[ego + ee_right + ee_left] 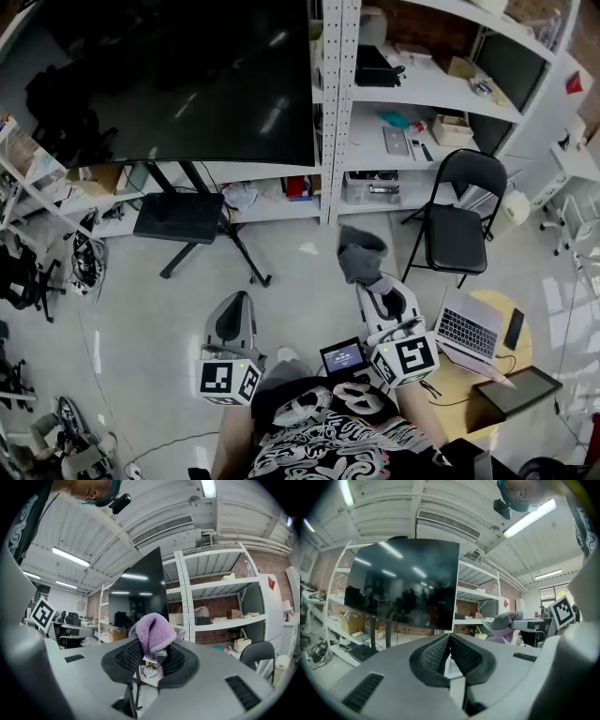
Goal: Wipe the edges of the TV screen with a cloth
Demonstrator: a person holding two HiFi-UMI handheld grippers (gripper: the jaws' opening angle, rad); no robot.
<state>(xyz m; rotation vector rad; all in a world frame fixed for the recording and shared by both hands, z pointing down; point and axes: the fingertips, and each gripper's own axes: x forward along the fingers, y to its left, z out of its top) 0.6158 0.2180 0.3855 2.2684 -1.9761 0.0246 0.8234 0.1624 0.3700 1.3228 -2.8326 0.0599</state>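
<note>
Now the right gripper (151,657) has its fingers clamped on the purple cloth (153,632), bunched ahead of them as a wiping pad. The left gripper (450,651) is closed on nothing. The TV screen (169,84) stands far left, well apart from both, its edges unwiped.

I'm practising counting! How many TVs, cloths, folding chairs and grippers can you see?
TV: 1
cloth: 1
folding chair: 1
grippers: 2, the left gripper and the right gripper
Total: 5
</note>
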